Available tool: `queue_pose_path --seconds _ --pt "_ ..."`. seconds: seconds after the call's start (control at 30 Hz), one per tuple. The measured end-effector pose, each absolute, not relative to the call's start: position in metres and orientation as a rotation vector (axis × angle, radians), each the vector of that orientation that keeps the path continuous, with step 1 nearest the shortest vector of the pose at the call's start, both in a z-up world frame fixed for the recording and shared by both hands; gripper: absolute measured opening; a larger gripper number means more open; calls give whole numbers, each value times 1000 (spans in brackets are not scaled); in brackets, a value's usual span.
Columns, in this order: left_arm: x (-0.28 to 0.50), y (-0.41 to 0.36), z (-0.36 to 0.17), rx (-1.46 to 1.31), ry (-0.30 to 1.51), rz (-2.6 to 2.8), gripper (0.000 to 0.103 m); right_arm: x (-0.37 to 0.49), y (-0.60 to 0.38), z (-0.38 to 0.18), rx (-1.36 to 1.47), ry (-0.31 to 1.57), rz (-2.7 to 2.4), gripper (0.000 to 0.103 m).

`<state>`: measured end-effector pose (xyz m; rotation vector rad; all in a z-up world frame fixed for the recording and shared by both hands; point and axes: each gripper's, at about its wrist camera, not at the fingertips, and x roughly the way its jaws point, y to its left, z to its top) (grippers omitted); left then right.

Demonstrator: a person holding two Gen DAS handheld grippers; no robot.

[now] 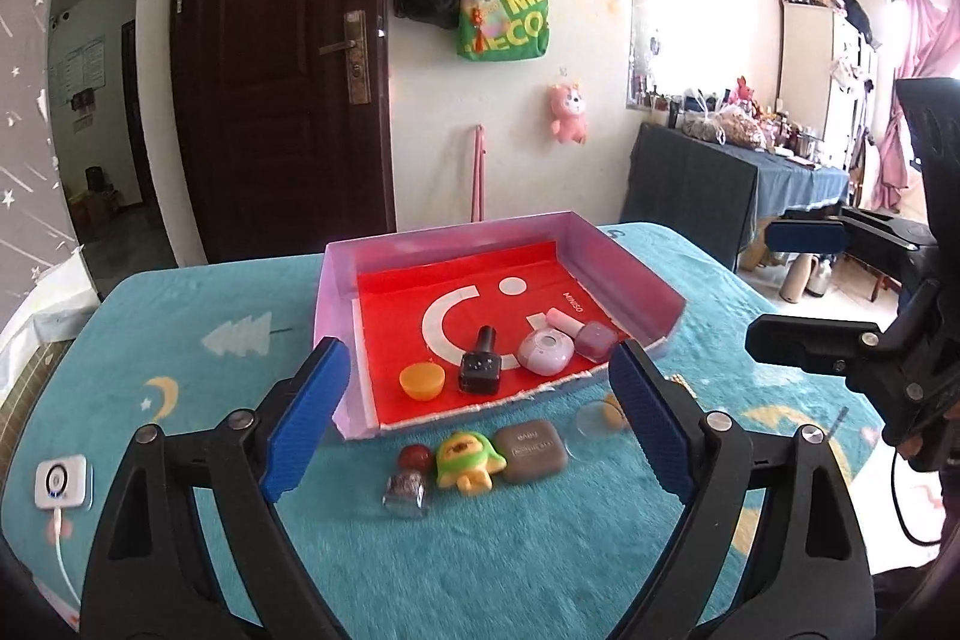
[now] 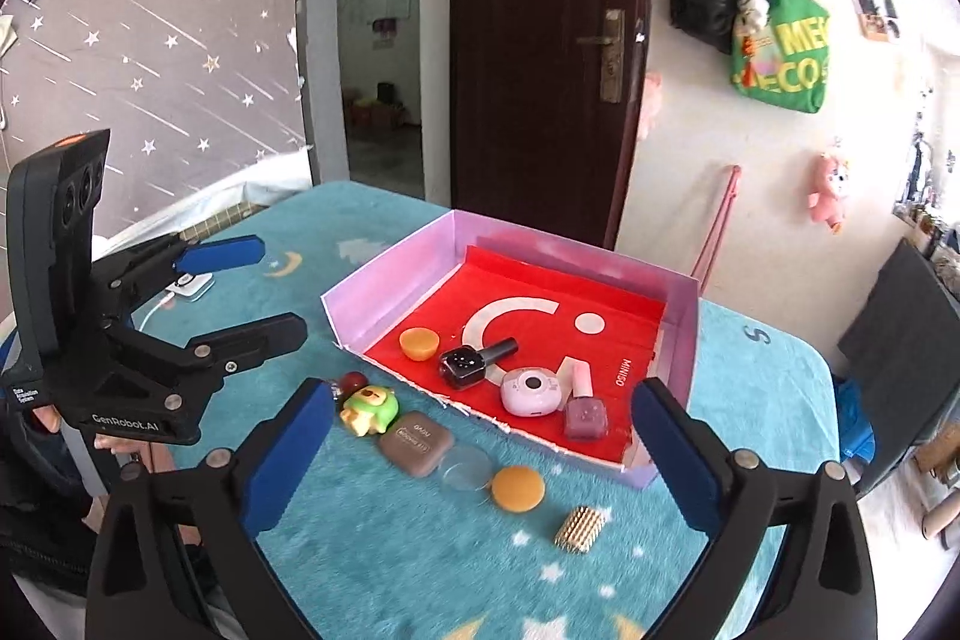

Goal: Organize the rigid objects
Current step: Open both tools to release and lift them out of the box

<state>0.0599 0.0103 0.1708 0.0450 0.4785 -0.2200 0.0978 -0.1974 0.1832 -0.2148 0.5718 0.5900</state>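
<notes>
Four items sit inside the shallow box (image 2: 390, 274), a thin-walled pale pink tray with a glossy red liner: an orange dome cap (image 2: 418, 343), a black faceted nail polish bottle (image 2: 465, 366) lying on its side in the right wrist view, a rounded pink-white case (image 2: 531, 391) with a dark centre dot, and a mauve square polish bottle (image 2: 583, 415) with a pale cap. Outside, along the box's open front edge on the fuzzy teal blanket covering the surface (image 2: 384, 568): a red-capped small glass bottle (image 1: 409, 484), a glossy green-yellow figurine (image 2: 369, 407), a matte brown rounded-square case (image 2: 415, 442), a clear flat disc (image 2: 465, 467), an orange round lid (image 2: 518, 487) and a gold studded block (image 2: 579, 529). Left tongs (image 1: 480, 412) stand wide, nothing between the ribbed blue pads. Right tongs (image 2: 480, 460) also wide and holding nothing, hovering over the loose row.
</notes>
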Motion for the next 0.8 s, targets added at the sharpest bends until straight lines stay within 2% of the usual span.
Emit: queue_pose_path --seconds 0.07,0.3,0.8 --pt "50 10 168 38 468 -209 93 86 -198 184 -217 555 572 102" --pt "24 6 135 27 462 -160 93 51 -208 164 -152 506 468 103" --pt "21 1 59 6 543 -96 93 32 -223 69 -46 522 214 103"
